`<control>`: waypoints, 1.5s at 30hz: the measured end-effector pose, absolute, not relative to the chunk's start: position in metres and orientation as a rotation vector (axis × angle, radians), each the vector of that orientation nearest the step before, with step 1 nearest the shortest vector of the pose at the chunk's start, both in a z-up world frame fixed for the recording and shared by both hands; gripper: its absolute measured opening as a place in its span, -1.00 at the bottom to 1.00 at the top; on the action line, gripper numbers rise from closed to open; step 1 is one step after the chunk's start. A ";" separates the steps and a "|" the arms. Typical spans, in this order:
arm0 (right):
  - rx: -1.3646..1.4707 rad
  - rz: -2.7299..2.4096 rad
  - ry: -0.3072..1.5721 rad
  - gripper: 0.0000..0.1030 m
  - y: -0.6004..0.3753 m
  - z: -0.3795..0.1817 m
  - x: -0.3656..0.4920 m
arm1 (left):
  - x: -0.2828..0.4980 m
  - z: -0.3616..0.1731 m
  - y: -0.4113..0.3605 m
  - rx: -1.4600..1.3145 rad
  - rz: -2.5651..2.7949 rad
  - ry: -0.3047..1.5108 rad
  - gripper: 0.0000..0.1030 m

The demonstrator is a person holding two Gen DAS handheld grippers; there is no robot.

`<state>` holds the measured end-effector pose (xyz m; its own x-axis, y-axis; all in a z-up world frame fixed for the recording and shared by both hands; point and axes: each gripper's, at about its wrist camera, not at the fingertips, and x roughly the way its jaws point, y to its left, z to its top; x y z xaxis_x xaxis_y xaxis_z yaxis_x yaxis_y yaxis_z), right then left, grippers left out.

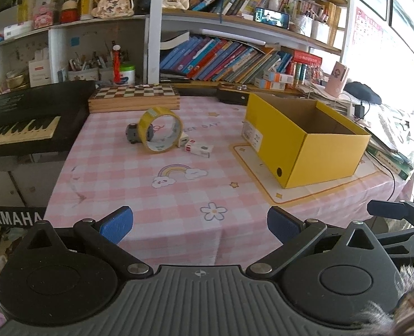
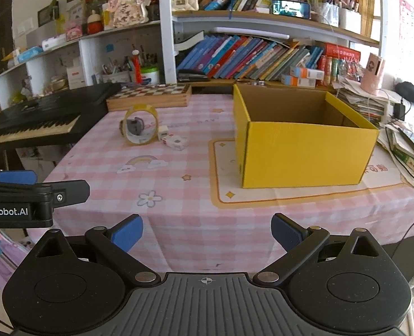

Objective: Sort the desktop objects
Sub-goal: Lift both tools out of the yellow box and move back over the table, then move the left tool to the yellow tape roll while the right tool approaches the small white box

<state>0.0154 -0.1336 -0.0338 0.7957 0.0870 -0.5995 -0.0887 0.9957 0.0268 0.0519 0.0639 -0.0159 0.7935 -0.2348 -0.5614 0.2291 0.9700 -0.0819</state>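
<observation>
Left wrist view: the tape roll (image 1: pixel 161 130) stands on edge mid-table on the pink checked cloth (image 1: pixel 139 196), a small grey object (image 1: pixel 132 133) and a white eraser box (image 1: pixel 199 148) touching or just beside it — all ahead and left of the empty yellow box (image 1: pixel 304 142). My left gripper (image 1: pixel 200 225) is nearer, fingers spread, holding nothing; my right gripper (image 2: pixel 207 231) — likewise apart.

Pink checked table (image 1: pixel 179 196) w/ tape roll (image 1: pixel 161 129), yellow box (image 1: pixel 304 140), chessboard (image 1: pixel 134 98).

You see: yellow box (image 2: pixel 304 154); pink-white checked tablecloth (image 2: pixel 179 196); yellow tape roll (image 1: pixel 161 129); blue finger pads (image 1: pixel 117 224).
</observation>
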 end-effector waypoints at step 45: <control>-0.129 0.293 0.698 0.92 -0.093 -0.048 0.133 | 0.146 -0.034 0.084 -0.068 -0.125 0.689 1.00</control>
<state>0.1327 -0.0929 -0.0484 0.7273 0.2224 -0.6493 -0.3084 0.9511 -0.0197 0.1464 0.0840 -0.0338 0.7646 -0.1373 -0.6298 0.0925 0.9903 -0.1035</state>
